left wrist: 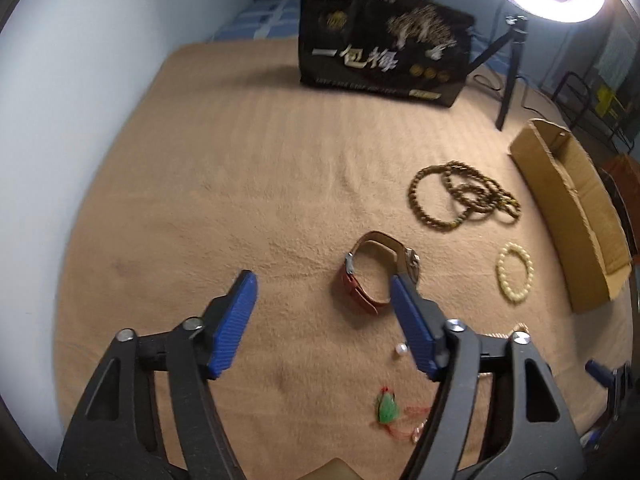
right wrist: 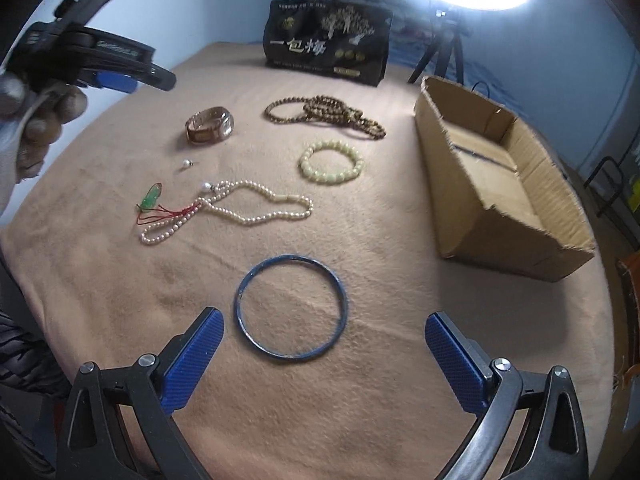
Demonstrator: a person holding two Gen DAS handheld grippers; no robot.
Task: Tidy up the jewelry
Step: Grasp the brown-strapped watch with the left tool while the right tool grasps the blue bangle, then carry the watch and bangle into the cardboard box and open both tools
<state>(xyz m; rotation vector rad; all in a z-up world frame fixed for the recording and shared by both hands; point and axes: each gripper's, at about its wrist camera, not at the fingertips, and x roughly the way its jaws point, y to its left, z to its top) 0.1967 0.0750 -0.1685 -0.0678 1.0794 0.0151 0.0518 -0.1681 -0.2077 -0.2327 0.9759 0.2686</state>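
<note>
L wrist: left gripper (left wrist: 322, 290) jaws apart, nothing between; watch (left wrist: 378, 274) on tan blanket (left wrist: 240, 200) just by R fingertip. R wrist: right gripper (right wrist: 324, 328) wide apart over blue bangle (right wrist: 291, 307), no contact; cardboard box (right wrist: 500, 184) off right.

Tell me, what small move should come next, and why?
Probably lower the right gripper a little onto the blue bangle: its jaws stand open with the bangle lying flat just ahead, untouched, and the cardboard box waits open beside it.
</note>
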